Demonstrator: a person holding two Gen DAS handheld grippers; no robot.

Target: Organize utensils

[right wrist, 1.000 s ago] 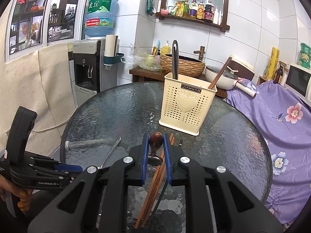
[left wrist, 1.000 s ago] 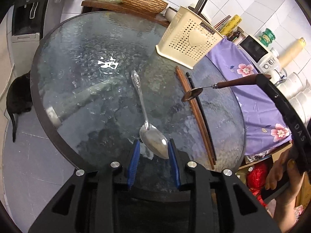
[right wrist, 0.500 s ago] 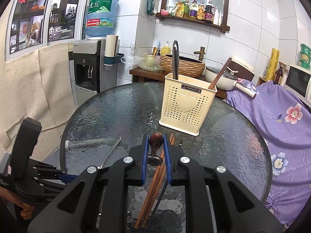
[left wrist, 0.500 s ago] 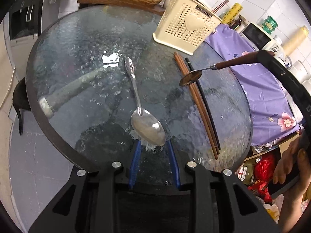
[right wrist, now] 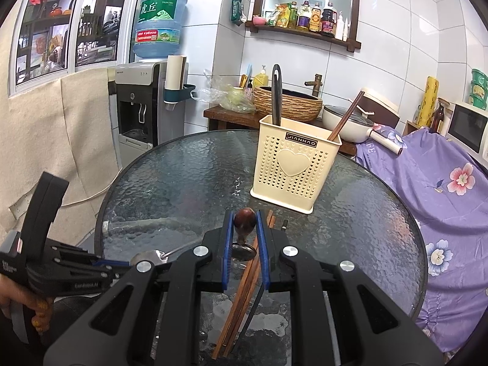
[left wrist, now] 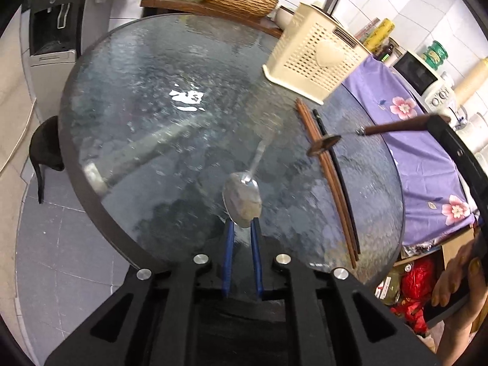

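Left wrist view blurs our left gripper (left wrist: 242, 228), closing on the metal spoon (left wrist: 243, 202) bowl over the table (left wrist: 152, 122); our right gripper (right wrist: 245, 238) clamps the wooden-handled spoon (right wrist: 243, 222), its bowl half hidden.

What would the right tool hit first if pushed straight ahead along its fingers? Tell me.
Most likely the cream utensil holder. The right tool, shut on the wooden-handled spoon, points at the holder's front wall, with only bare glass table between. Its downward tilt might meet the glass first; depth is unclear.
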